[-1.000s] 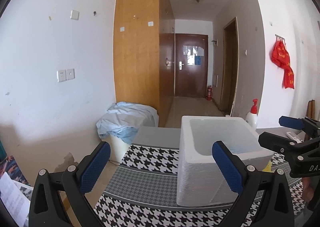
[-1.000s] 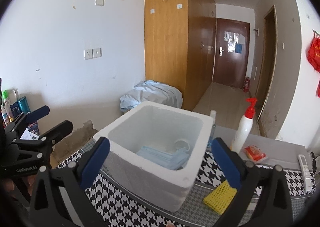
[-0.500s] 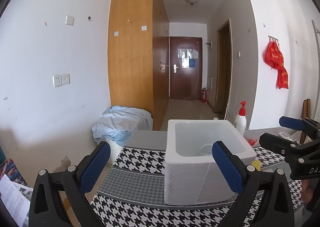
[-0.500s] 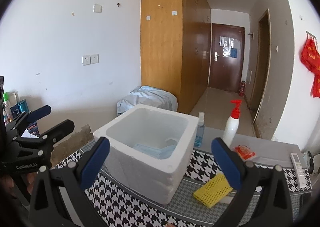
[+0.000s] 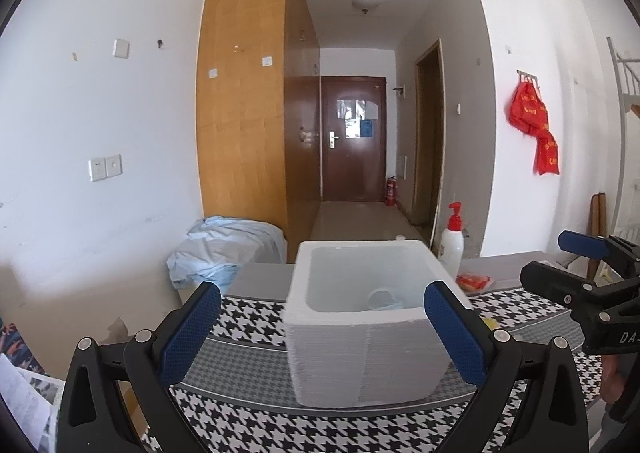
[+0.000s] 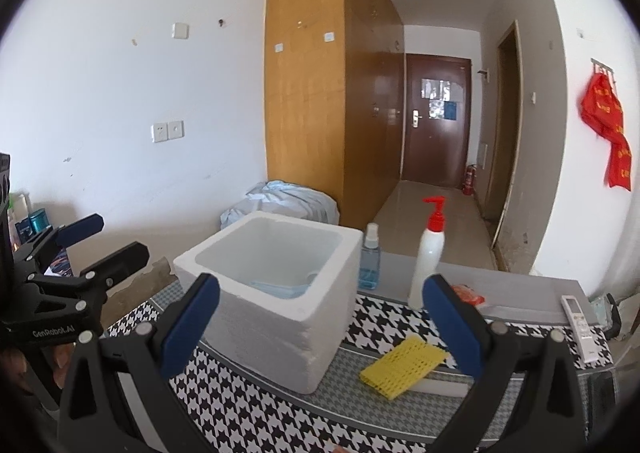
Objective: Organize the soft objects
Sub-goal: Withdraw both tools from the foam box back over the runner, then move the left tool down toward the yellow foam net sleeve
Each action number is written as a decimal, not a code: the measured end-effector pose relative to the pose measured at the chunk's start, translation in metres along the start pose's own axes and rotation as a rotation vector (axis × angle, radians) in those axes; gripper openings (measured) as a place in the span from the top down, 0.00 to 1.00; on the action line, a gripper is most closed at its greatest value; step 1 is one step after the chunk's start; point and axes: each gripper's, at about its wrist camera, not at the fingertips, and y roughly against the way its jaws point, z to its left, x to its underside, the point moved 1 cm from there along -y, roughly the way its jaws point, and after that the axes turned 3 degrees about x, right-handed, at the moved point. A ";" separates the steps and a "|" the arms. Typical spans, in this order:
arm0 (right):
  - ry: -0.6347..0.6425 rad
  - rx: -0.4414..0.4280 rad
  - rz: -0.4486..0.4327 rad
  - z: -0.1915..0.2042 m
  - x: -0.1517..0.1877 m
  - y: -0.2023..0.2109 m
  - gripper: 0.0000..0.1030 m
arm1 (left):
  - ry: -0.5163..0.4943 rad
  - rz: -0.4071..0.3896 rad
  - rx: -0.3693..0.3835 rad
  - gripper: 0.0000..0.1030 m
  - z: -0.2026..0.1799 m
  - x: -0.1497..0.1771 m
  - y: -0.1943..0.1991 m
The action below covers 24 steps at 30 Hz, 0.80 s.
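A white foam box (image 5: pixel 364 313) (image 6: pixel 272 293) stands on the houndstooth table cloth (image 5: pixel 248 313). Light blue face masks (image 6: pixel 280 287) and a white round item (image 5: pixel 380 297) lie inside it. A yellow mesh sponge (image 6: pixel 404 367) lies on the cloth to the right of the box. My left gripper (image 5: pixel 322 329) is open and empty, held in front of the box; it also shows in the right wrist view (image 6: pixel 100 237). My right gripper (image 6: pixel 320 323) is open and empty, above the cloth near the box; it also shows in the left wrist view (image 5: pixel 576 257).
A white pump bottle with a red top (image 6: pixel 428 253), a blue spray bottle (image 6: pixel 370 257), an orange packet (image 6: pixel 466 295) and a white remote (image 6: pixel 576 313) stand behind and right of the box. A pile of light blue cloth (image 5: pixel 224 249) sits beyond the table by the wooden wardrobe.
Both grippers have drawn back and up from the box, which now looks smaller and farther in both views. Both stay open and empty.
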 end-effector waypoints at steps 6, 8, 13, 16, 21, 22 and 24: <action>-0.015 0.025 -0.014 -0.013 0.006 0.013 0.00 | -0.017 0.004 0.040 0.01 -0.018 0.000 -0.002; -0.017 0.039 -0.018 -0.017 0.008 0.017 0.00 | -0.024 0.004 0.055 0.01 -0.024 0.000 -0.002; -0.051 0.072 -0.031 -0.033 0.011 0.028 0.00 | -0.042 0.004 0.089 0.01 -0.039 -0.001 -0.004; -0.064 0.095 -0.032 -0.043 0.015 0.035 0.00 | -0.051 0.008 0.113 0.01 -0.050 -0.001 -0.006; -0.085 0.129 -0.034 -0.057 0.022 0.045 0.00 | -0.062 0.013 0.151 0.01 -0.065 -0.001 -0.008; -0.093 0.136 -0.035 -0.061 0.023 0.048 0.00 | -0.068 0.013 0.160 0.01 -0.069 -0.001 -0.009; -0.107 0.143 -0.039 -0.067 0.025 0.052 0.00 | -0.077 0.012 0.171 0.01 -0.076 -0.001 -0.009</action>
